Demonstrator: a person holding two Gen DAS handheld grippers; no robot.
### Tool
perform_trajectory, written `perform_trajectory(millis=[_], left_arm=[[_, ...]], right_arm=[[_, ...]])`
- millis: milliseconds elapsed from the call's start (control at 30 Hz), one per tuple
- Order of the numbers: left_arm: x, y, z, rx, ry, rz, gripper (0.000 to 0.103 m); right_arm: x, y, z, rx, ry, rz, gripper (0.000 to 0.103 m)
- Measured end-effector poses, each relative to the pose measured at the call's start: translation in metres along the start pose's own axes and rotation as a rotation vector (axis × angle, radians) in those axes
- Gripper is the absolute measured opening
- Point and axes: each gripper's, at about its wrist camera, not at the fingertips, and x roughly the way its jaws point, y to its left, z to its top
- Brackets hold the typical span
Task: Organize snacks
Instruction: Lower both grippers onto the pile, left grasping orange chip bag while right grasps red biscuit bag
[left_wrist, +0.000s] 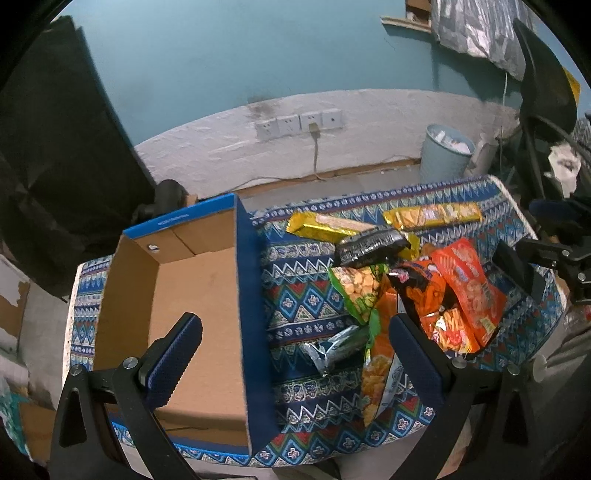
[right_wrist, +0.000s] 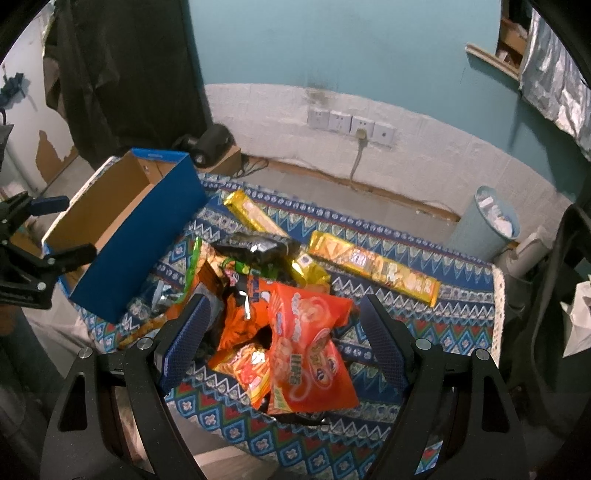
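A pile of snack packets lies on a table with a patterned blue cloth (left_wrist: 295, 314). It holds orange-red bags (right_wrist: 310, 347), a black packet (right_wrist: 255, 245), a green bag of puffs (left_wrist: 356, 291), a silver packet (left_wrist: 336, 347) and two long gold biscuit packs (right_wrist: 373, 266) (left_wrist: 432, 216). An empty cardboard box with blue outer walls (left_wrist: 199, 321) stands on the left of the table. My left gripper (left_wrist: 295, 325) is open, straddling the box's right wall. My right gripper (right_wrist: 284, 314) is open above the orange-red bags, holding nothing.
A pale blue bin (right_wrist: 487, 221) with paper stands on the floor by the wall behind the table. Wall sockets (left_wrist: 299, 123) carry one plugged cable. A dark chair (left_wrist: 543, 92) is at the right, dark cloth (right_wrist: 129, 66) hangs at the left.
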Motion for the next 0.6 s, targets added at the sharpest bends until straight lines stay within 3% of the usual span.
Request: perform_trajectory(millis=[167,600], left_arm=[[0.025,-0.021,-0.006,0.040,0.068,-0.057,0.102],[0.091,-0.062,-0.019,0.058,0.255,-0.151,0.102]], right_arm=[[0.023,-0.005,-0.004,0.002,0.057,-0.028,0.081],[0.082,-0.033,-0.033,0.079,0.224,0.015,0.081]])
